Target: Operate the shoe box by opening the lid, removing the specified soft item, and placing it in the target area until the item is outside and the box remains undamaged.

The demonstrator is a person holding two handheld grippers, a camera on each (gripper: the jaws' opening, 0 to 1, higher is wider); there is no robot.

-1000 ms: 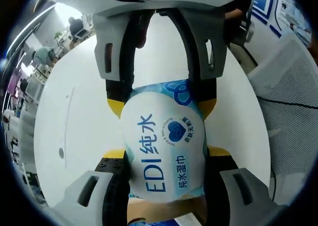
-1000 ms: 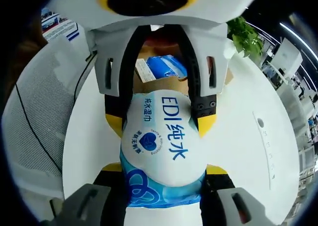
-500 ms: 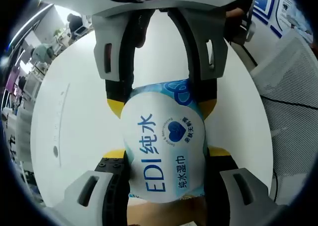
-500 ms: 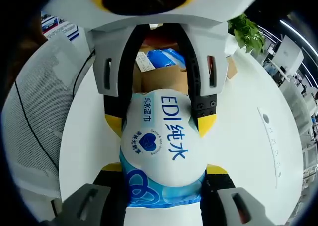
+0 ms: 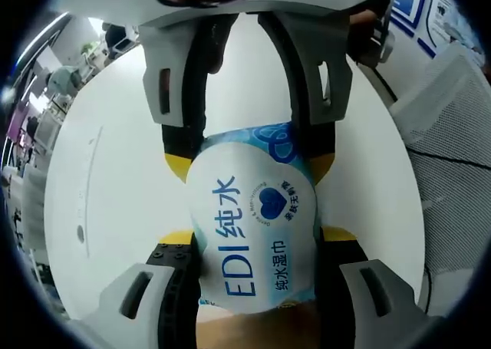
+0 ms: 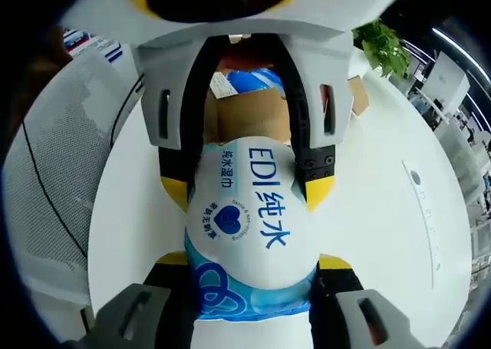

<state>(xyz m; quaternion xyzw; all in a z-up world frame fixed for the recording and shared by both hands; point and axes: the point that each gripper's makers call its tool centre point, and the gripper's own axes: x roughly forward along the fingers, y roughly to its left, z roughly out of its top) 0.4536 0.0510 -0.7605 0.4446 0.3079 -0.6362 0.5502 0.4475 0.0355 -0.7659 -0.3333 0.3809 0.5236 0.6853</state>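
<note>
White round table [image 5: 115,157] took up most of the left gripper view, w/ a mesh chair [image 5: 453,111] at the right edge and a blurry office w/ people at upper left. In the right gripper view the same table [image 6: 376,180] spread across the right side, mesh chair [image 6: 57,149] at left, a green plant [image 6: 381,42] at upper right.

Cardboard shoe box [image 6: 249,115] sat at top centre of the right gripper view, seen between the other gripper's arms; it was open, w/ a blue-and-white pack inside [image 6: 249,80]. A brown strip at the bottom centre of the left gripper view was prob. box edge, can't say for sure.

Wet wipes pack [image 5: 257,226], white w/ blue print "EDI", filled the centre of both views [image 6: 249,226], outside the box and held over the table.

Left gripper [image 5: 257,245] jaws were closed on one end of the pack, yellow tips at either side. Right gripper [image 6: 249,268] jaws clamped the opposite end, the one w/ the blue ring pattern. Each gripper appeared at the top of the other's view, facing it.
</note>
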